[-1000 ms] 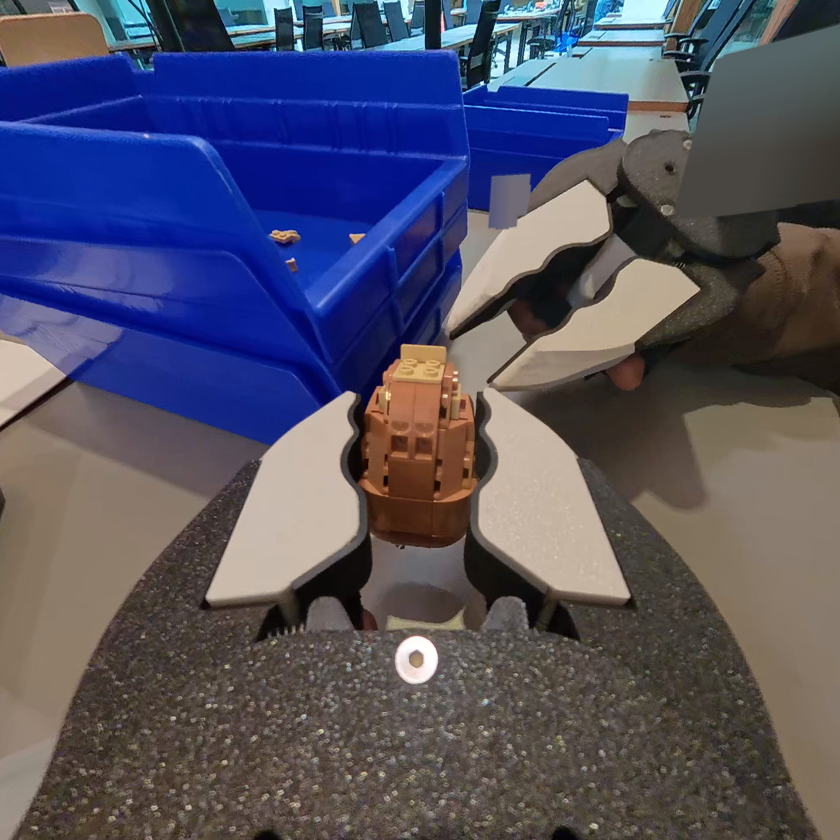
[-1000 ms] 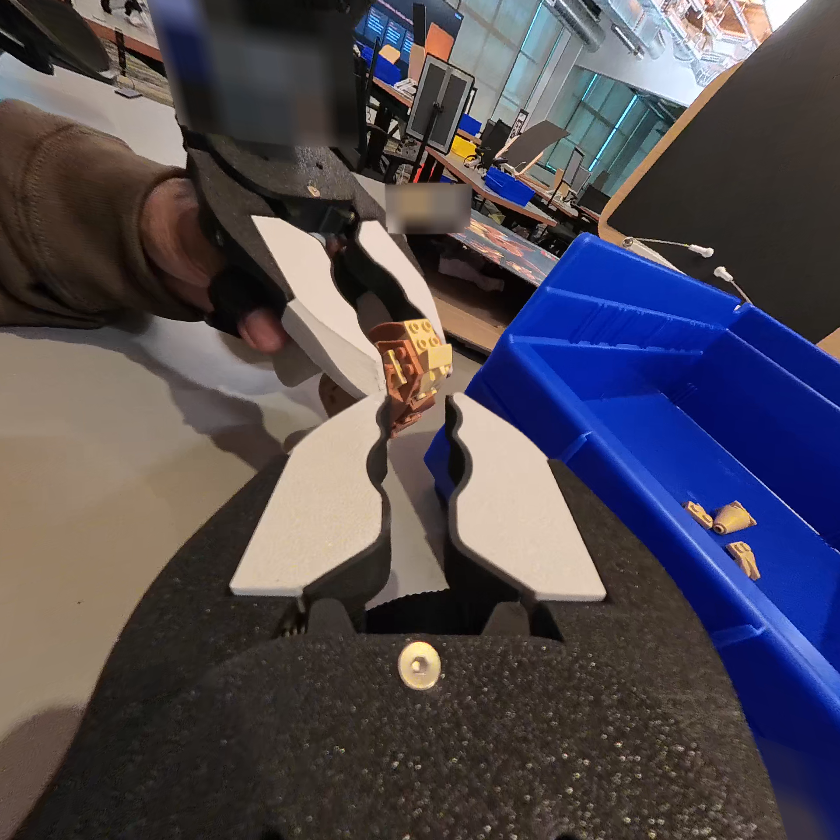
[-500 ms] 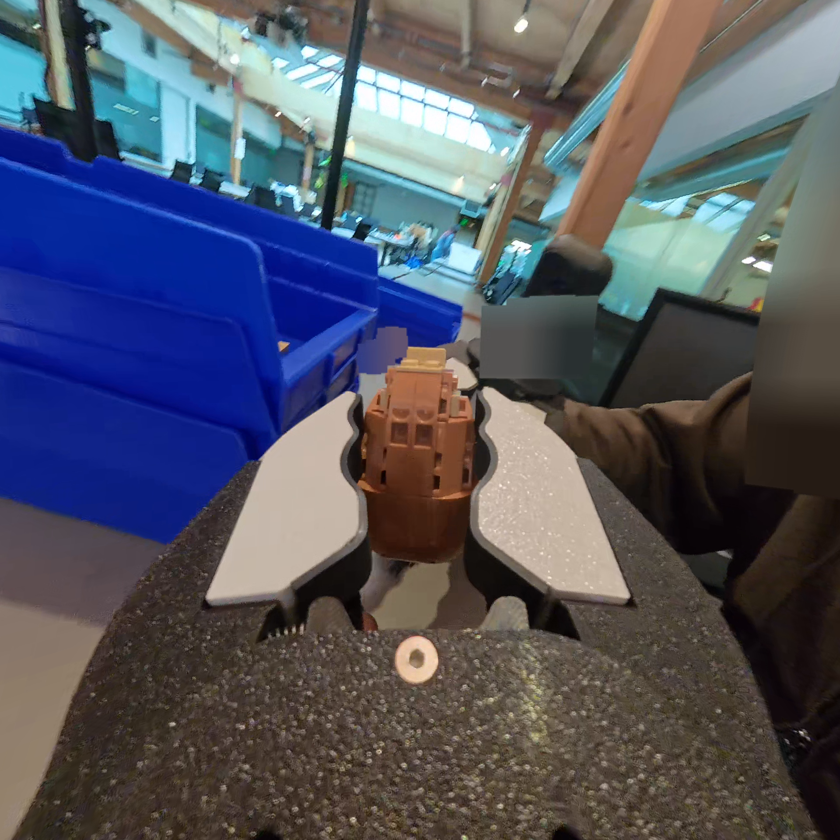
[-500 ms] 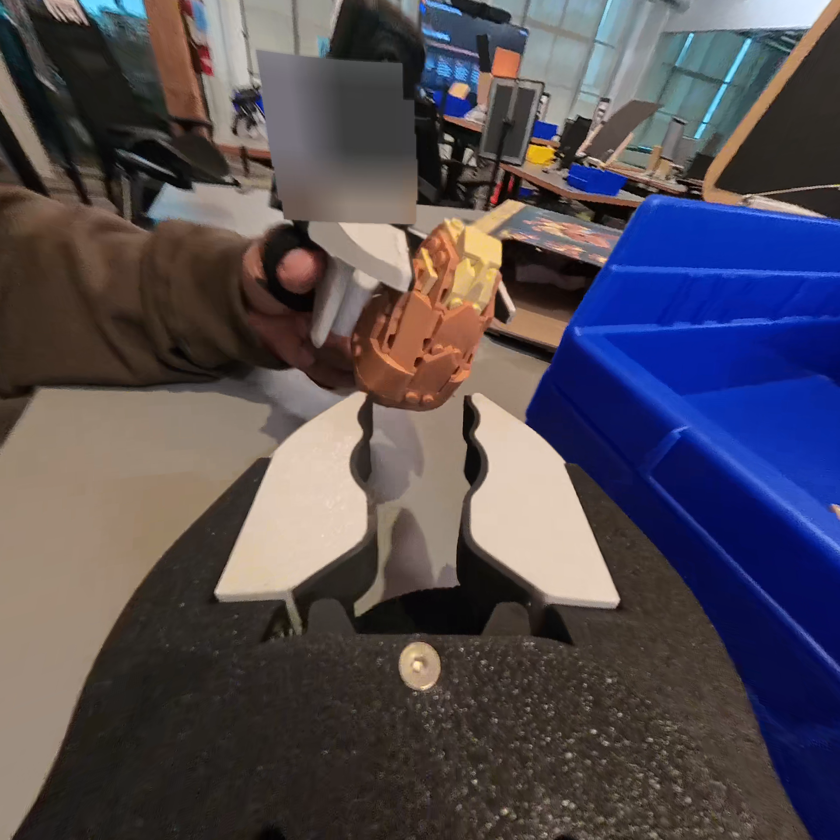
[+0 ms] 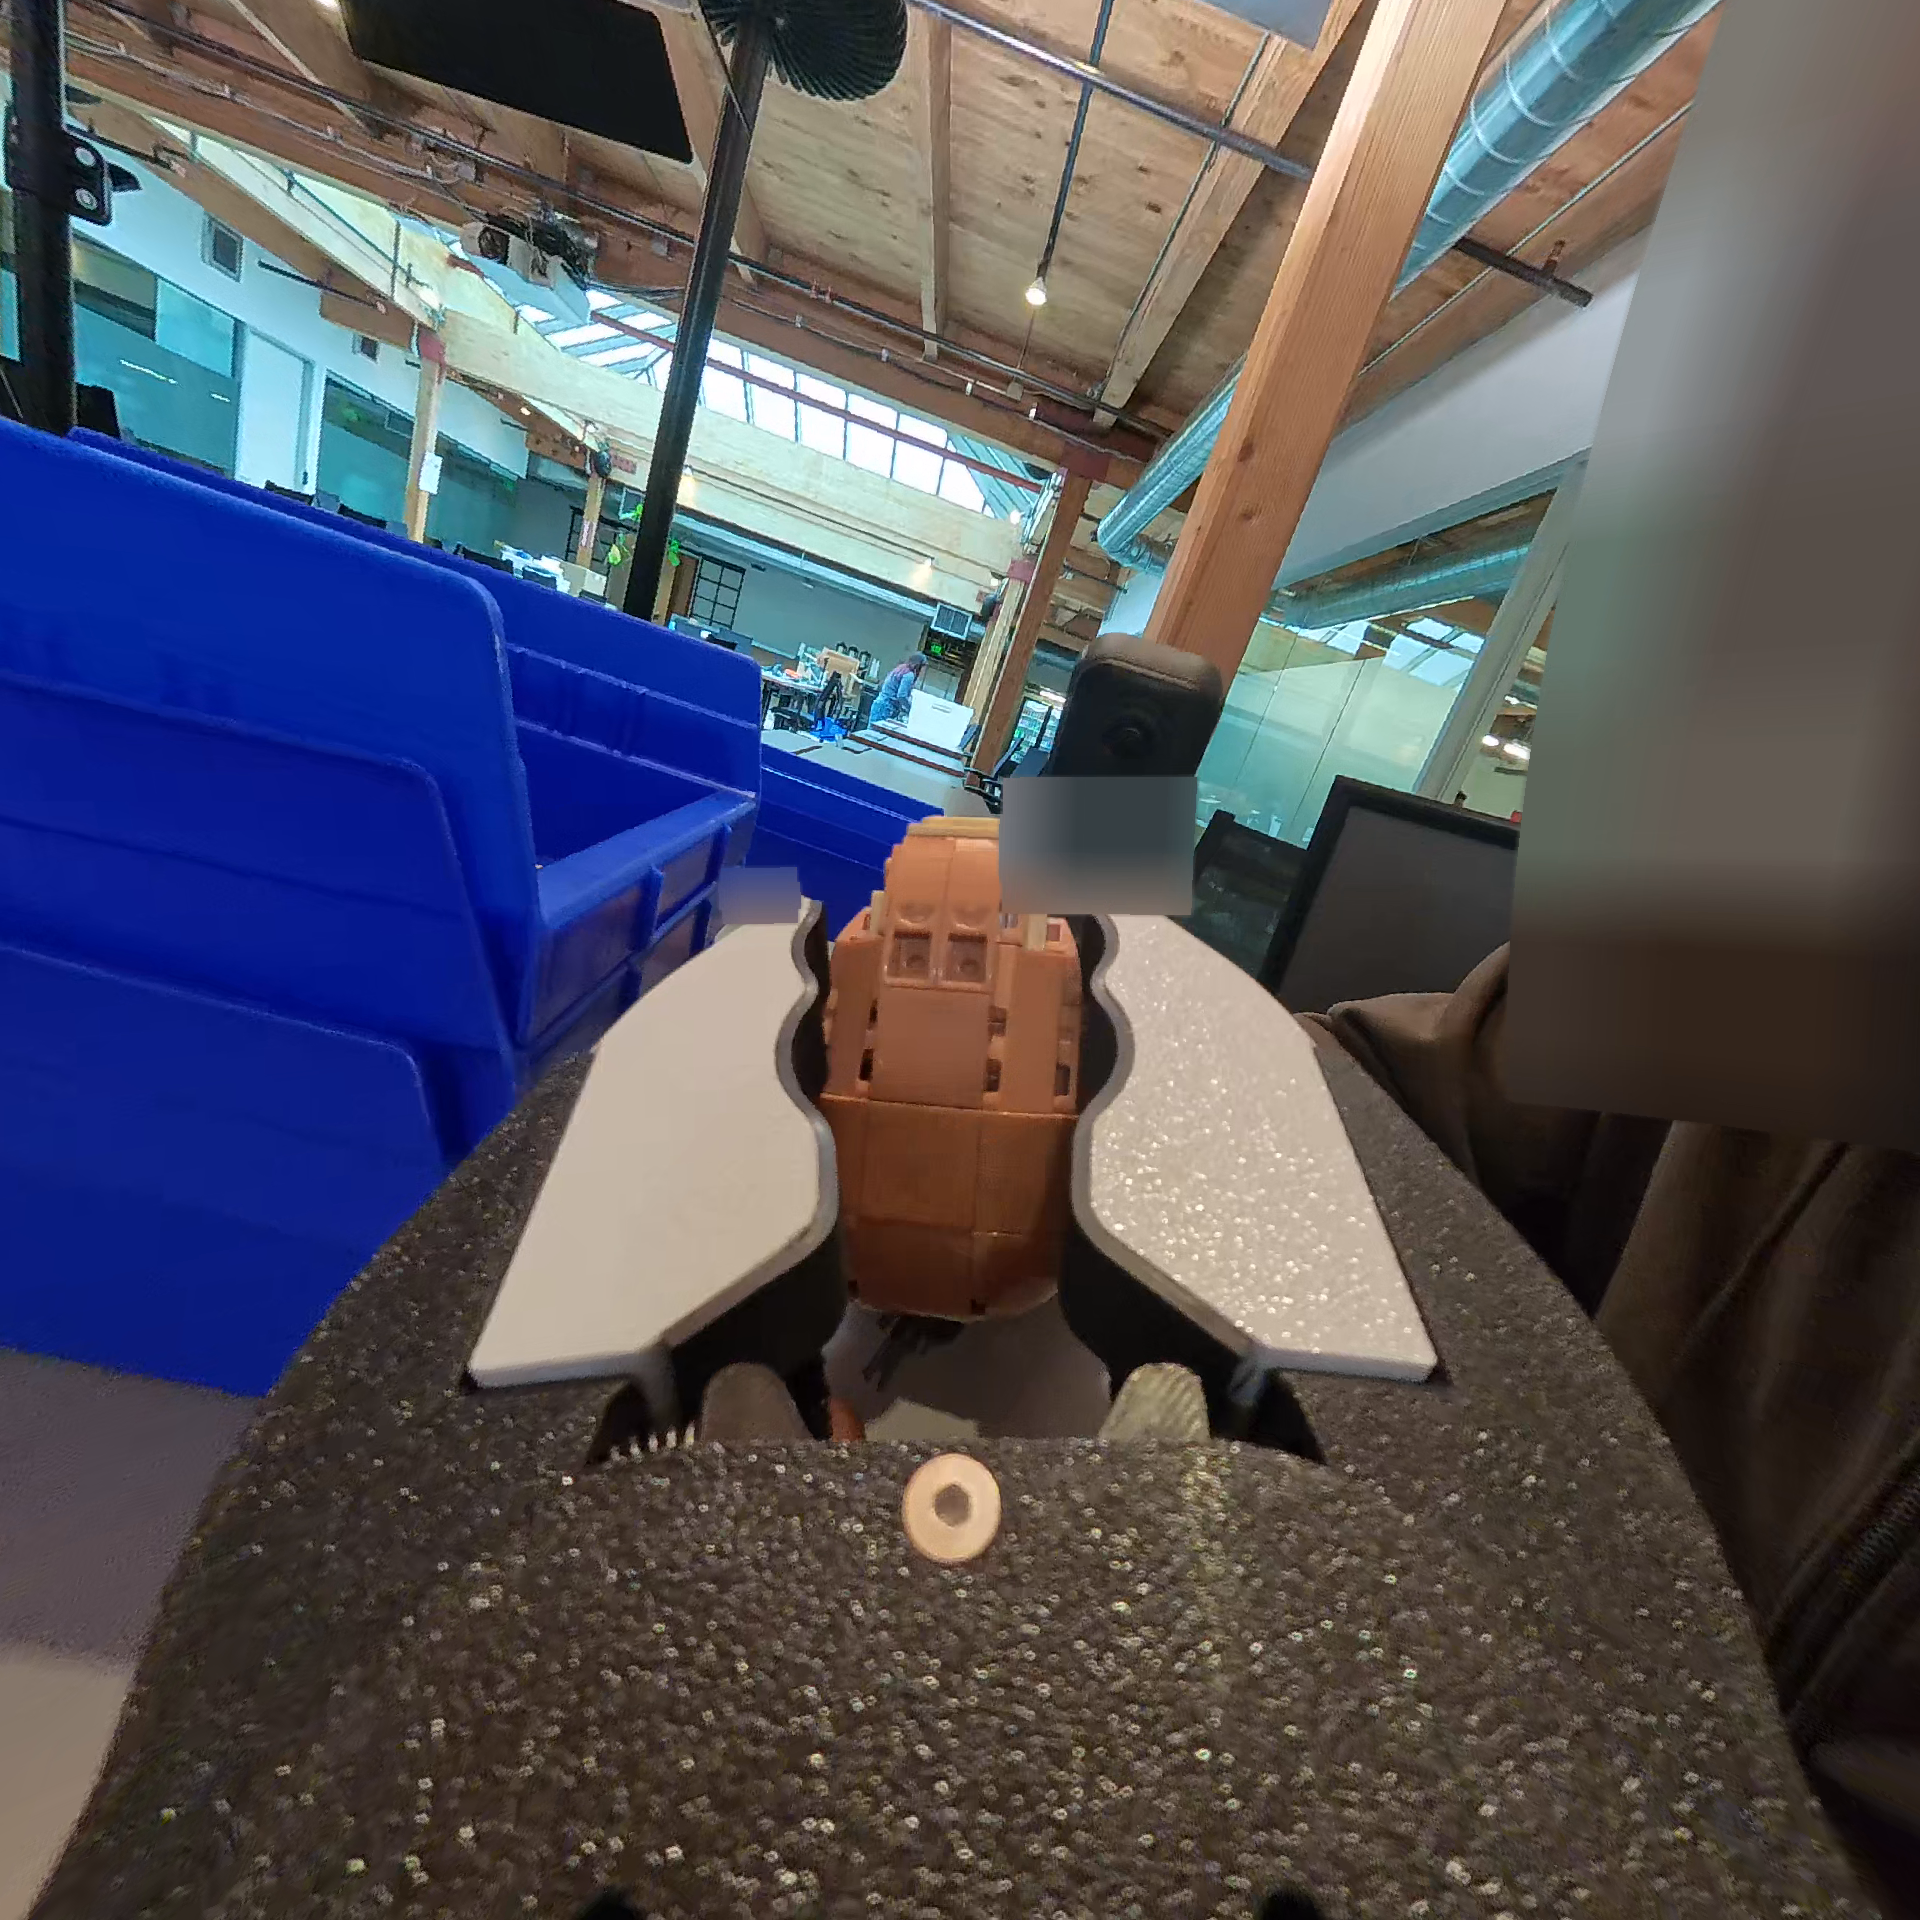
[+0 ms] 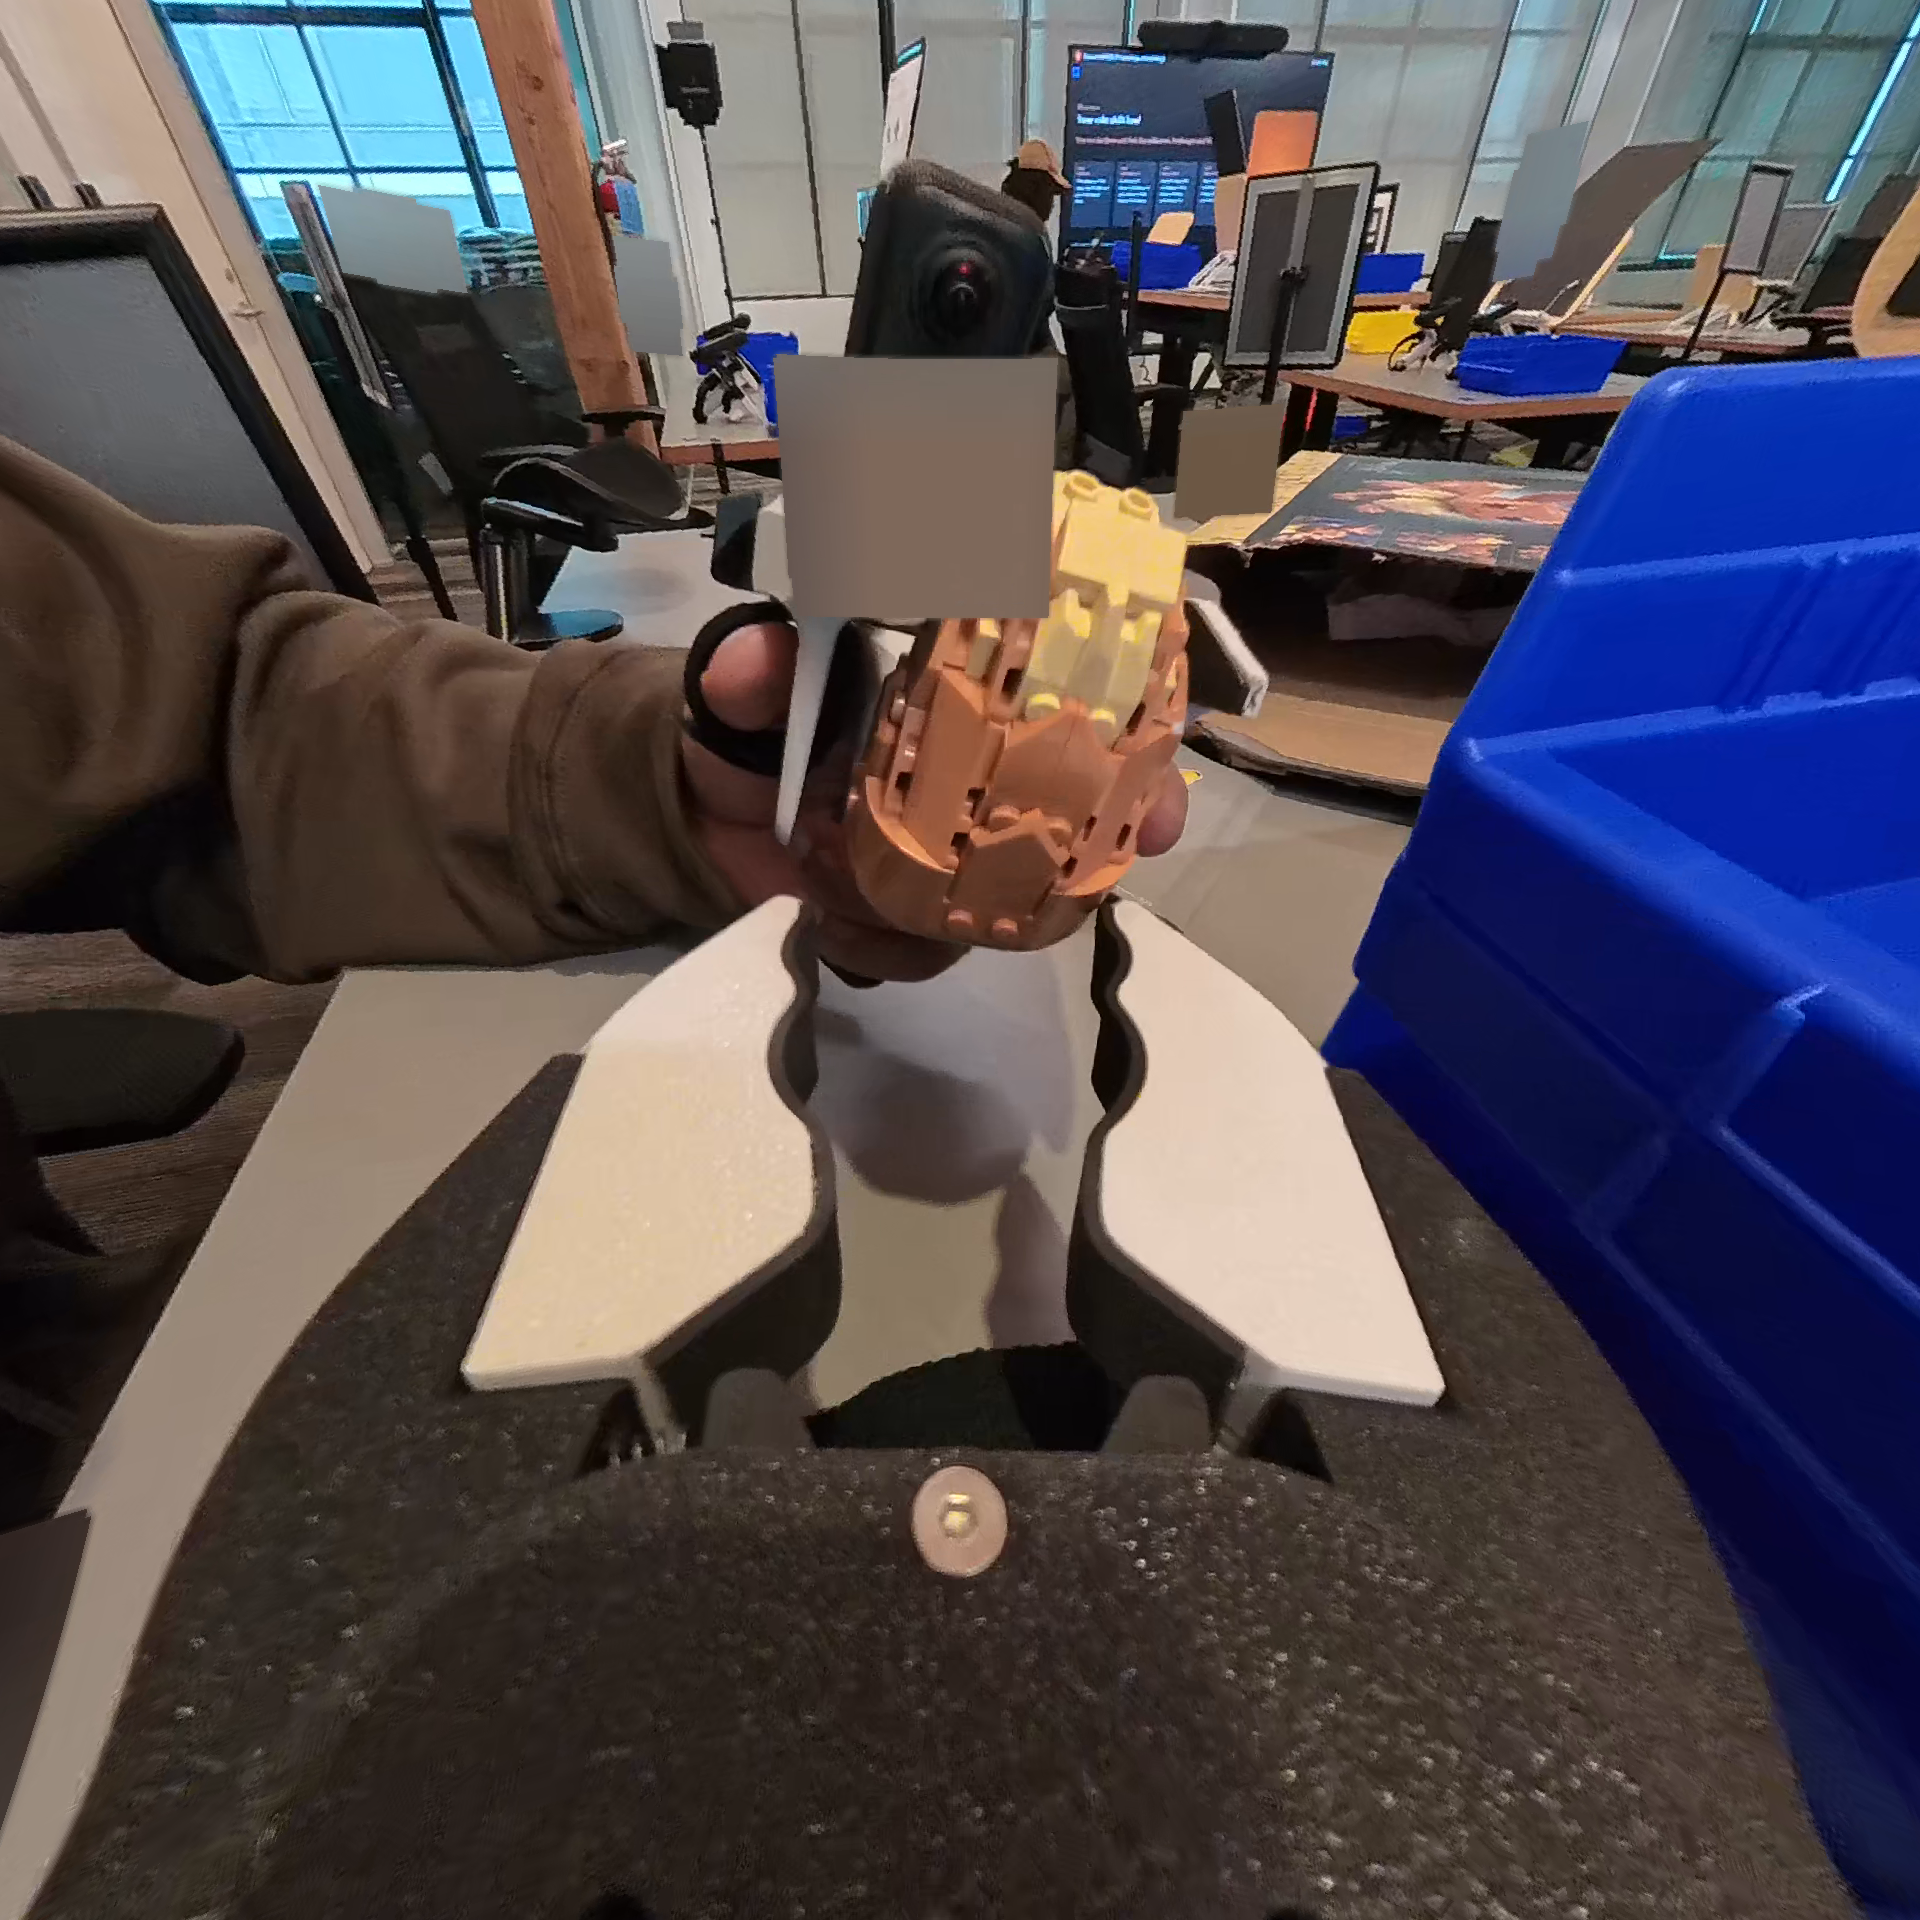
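Observation:
My left gripper is shut on a brown brick-built, egg-shaped model with a tan top, held up off the table and tilted upward. In the right wrist view the same model hangs just beyond my right gripper, which is open and empty, its tips right under the model's rounded base. The left gripper's white fingers clamp the model from both sides, and a hand in a brown sleeve holds that gripper.
Stacked blue bins stand to the left in the left wrist view and to the right in the right wrist view. The grey table lies below. A black camera sits on top of the left gripper. Office desks and chairs are behind. Spacing between my two grippers at the tips: around 5 cm.
My left gripper has lifted and tilted upward with the model. The model now sits closer to my right gripper's tips, and the right jaws have opened wider.

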`<state>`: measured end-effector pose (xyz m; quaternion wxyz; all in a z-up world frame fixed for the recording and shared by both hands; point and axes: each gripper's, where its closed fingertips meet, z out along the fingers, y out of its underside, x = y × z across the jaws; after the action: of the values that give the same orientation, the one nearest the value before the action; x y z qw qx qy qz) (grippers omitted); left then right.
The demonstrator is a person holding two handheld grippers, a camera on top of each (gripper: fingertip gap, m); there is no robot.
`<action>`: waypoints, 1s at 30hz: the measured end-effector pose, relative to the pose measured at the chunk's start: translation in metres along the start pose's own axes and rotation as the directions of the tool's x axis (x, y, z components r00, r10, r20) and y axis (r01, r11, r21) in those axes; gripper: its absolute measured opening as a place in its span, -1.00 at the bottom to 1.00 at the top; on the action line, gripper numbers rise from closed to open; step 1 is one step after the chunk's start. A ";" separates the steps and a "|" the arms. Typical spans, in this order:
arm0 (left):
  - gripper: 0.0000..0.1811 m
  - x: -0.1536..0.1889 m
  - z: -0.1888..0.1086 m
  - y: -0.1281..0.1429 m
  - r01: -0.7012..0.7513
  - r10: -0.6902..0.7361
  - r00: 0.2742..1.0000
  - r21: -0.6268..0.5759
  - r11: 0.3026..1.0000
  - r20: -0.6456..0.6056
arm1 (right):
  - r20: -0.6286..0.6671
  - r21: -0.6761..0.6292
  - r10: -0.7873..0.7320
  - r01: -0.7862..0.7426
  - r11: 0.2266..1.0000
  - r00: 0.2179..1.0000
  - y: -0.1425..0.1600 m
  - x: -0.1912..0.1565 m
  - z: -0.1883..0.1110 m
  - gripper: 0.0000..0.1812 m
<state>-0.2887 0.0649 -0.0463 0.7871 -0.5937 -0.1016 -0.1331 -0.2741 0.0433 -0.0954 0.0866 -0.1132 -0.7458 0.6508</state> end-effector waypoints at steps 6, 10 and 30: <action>-0.49 0.003 0.003 0.007 -0.003 0.002 1.000 -0.024 1.000 -0.018 | 0.007 0.000 0.049 -0.049 0.999 0.999 0.001 0.001 0.001 -0.44; -0.49 0.004 0.002 0.003 -0.004 0.004 1.000 0.005 1.000 -0.026 | 0.007 0.004 0.043 -0.043 0.999 0.999 0.000 0.000 0.000 -0.45; -0.49 0.012 0.009 0.004 -0.008 0.011 0.999 0.058 0.998 -0.044 | -0.005 0.067 0.089 -0.088 0.994 0.996 -0.011 -0.003 0.001 -0.43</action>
<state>-0.2757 0.0738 -0.0437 0.8066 -0.5681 -0.0851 -0.1395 -0.2724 0.0397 -0.0846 0.0642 -0.1456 -0.7177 0.6779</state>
